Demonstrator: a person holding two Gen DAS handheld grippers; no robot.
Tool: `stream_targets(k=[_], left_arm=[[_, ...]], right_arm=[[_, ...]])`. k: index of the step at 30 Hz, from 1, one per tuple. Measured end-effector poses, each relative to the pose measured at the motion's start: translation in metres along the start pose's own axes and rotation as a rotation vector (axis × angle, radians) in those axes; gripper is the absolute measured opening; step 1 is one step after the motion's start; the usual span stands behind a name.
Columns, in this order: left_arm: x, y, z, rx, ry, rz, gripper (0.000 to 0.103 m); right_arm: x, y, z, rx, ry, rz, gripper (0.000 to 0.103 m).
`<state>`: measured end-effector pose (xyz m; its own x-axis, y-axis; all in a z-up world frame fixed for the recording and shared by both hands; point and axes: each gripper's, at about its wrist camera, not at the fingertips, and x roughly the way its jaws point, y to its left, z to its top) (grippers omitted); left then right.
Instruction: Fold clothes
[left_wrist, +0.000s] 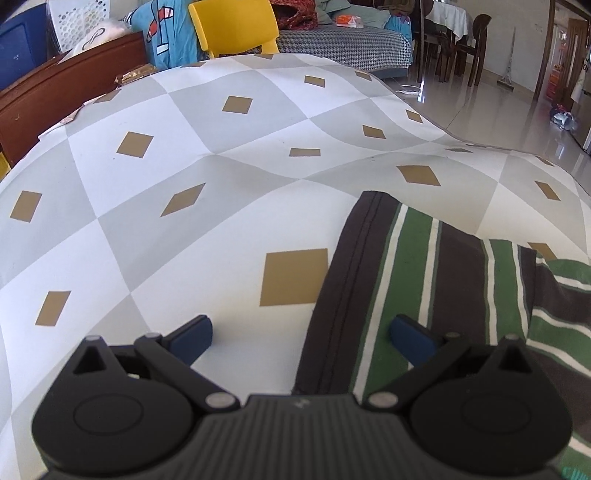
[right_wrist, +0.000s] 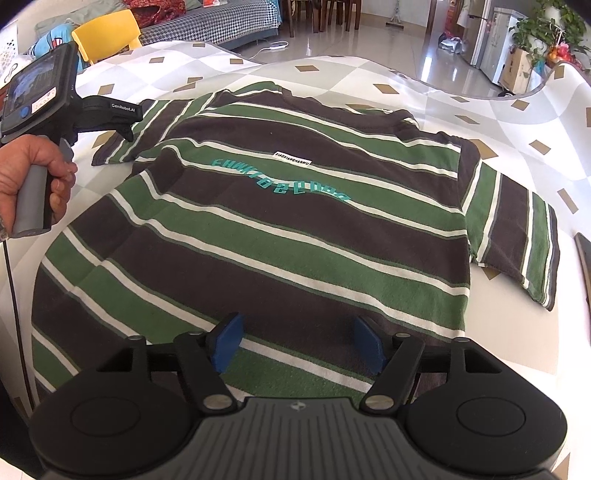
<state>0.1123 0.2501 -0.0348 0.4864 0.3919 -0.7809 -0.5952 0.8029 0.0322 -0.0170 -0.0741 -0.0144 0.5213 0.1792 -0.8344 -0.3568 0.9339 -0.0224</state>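
Note:
A dark brown, green and white striped T-shirt (right_wrist: 295, 221) with teal lettering lies spread flat on the diamond-patterned tablecloth (right_wrist: 461, 110), collar at the far side, both sleeves out. My right gripper (right_wrist: 299, 341) hovers open over the shirt's near hem area, nothing pinched between its blue pads. In the left wrist view the shirt's left sleeve (left_wrist: 406, 277) lies on the cloth, its dark hem running between the spread fingers of my left gripper (left_wrist: 303, 338), which is open. A person's hand (right_wrist: 37, 177) holds that left gripper (right_wrist: 125, 129) above the sleeve.
A yellow chair (left_wrist: 232, 26) stands behind the table's far edge, with a wooden bed frame (left_wrist: 55, 96) at the left and a houndstooth-covered sofa (left_wrist: 343, 44) beyond. The tablecloth (left_wrist: 184, 147) drops off at the right to a glossy tiled floor (left_wrist: 498, 107).

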Motion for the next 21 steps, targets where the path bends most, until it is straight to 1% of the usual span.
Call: stream_targets(k=[3,6,13,15,18,21], left_arm=[[-0.011,-0.001,-0.006,0.024,0.026,-0.008,0.103],[-0.029,-0.003,-0.016,0.067,0.027,-0.034,0.103],[-0.077,-0.008,-0.044,0.184,0.036,-0.137,0.103],[-0.090,-0.003,-0.053,0.199,0.034,-0.165,0.103],[-0.108,0.004,-0.066,0.208,0.049,-0.227,0.103],[-0.124,0.010,-0.080,0.223,0.050,-0.265,0.103]], right_arm=[[0.000,0.001,-0.001,0.001,-0.006,-0.003,0.067],[-0.001,0.002,-0.002,0.002,-0.014,-0.007,0.067],[-0.001,0.002,-0.006,-0.010,-0.040,-0.009,0.068],[-0.001,0.003,-0.007,-0.012,-0.047,-0.008,0.068],[-0.002,0.003,-0.008,-0.014,-0.056,-0.006,0.068],[-0.001,0.003,-0.008,-0.010,-0.060,-0.006,0.069]])
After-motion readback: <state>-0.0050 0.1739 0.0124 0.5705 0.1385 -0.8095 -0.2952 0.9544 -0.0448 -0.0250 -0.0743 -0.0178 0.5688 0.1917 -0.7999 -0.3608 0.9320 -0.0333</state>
